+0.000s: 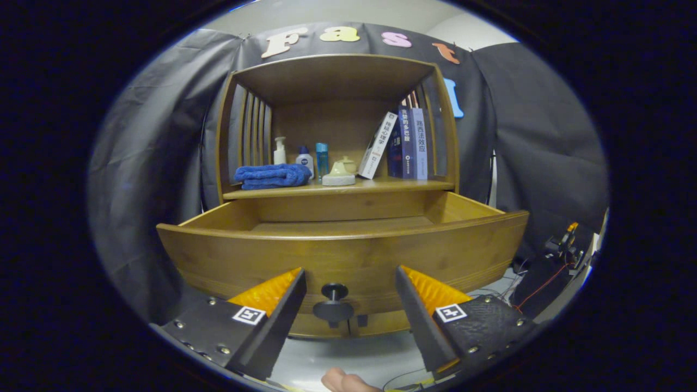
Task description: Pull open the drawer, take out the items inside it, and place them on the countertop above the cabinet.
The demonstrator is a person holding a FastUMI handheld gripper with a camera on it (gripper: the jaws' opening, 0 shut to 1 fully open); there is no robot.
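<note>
countertop, blue towel, bottles, books

Dim booth, soft overhead light, strong fisheye bowing, sharp centre

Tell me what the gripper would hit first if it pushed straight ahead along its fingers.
Most likely the drawer knob, which sits between the open gripper fingers, just ahead. Behind it is the pulled-out drawer front. Depth is hard to judge.

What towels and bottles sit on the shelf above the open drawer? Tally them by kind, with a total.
Folded blue towel: 1
Bottles: 3
Total: 4
The gripper is open, its fingers on either side of the drawer knob, not touching it.
</note>
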